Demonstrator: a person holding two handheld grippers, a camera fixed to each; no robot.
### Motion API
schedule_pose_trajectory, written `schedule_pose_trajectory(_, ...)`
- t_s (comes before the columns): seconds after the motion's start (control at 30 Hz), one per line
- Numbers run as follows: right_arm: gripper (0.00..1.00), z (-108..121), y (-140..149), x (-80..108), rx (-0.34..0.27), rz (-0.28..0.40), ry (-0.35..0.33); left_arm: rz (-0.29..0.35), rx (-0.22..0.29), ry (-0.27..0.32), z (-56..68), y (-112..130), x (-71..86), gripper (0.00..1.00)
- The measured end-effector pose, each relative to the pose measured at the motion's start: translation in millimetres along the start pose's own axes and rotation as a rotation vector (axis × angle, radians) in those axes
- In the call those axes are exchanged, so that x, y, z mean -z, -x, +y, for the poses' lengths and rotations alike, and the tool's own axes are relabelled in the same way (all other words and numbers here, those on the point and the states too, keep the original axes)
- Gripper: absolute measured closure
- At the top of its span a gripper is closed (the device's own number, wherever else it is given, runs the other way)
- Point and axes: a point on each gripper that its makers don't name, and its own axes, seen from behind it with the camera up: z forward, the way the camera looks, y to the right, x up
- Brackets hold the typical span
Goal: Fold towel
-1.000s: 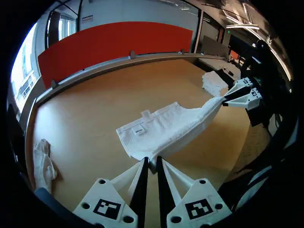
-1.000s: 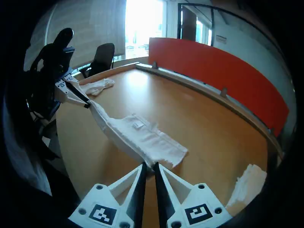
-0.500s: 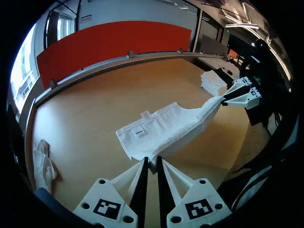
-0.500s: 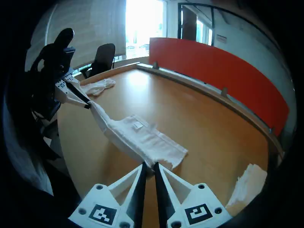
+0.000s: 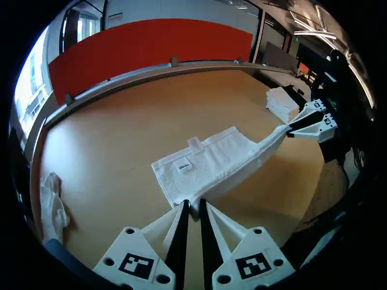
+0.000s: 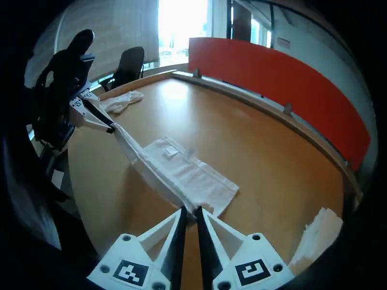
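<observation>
Left gripper view, nearest: left gripper point(image 5: 193, 205), fingers pinched together on a corner of the white towel point(image 5: 213, 162). Towel rests mostly flat on the wooden table point(image 5: 121, 130), sewn tag face up. Its near long edge is raised off the wood and drawn taut. That edge runs up and to the right to the right gripper point(image 5: 292, 130), whose fingers are likewise clamped on the opposite corner. Long axis thus runs gripper to gripper, roughly along the table's near side. A crumpled cloth point(image 5: 51, 205) lies well apart at the far left. A neat stack of folded towels point(image 5: 283, 101) sits on the table just behind the right gripper. A red partition point(image 5: 145, 46) lines the far table edge, with ceiling light strips point(image 5: 309, 33) above right.

Right gripper view, same towel from the other end: the axis here leads up and left toward the left gripper. This angle adds dark office chairs point(image 6: 128, 67) beyond the table and a bright window point(image 6: 181, 29) behind them.
</observation>
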Motion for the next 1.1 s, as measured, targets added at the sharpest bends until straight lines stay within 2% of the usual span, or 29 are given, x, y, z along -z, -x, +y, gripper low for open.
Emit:
schedule_pose_trajectory(0.27,0.85,13.1,4.1,-21.7,-0.025,-0.028,0.014,-0.023,0.013,-0.020,-11.0,0.5,-24.3,0.84)
schedule_pose_trajectory(0.5,0.85,19.4,6.0,-29.8,-0.032,-0.037,0.014,-0.028,0.022,-0.024,-17.3,-0.6,-36.9,0.84)
schedule_pose_trajectory(0.8,0.85,30.1,9.0,-38.6,-0.016,-0.054,0.019,-0.039,0.006,-0.024,-22.4,-2.0,-50.7,0.84)
schedule_pose_trajectory(1.1,0.85,38.8,19.7,-54.4,-0.030,-0.076,0.022,-0.058,-0.007,-0.032,-28.4,3.3,-71.2,0.83)
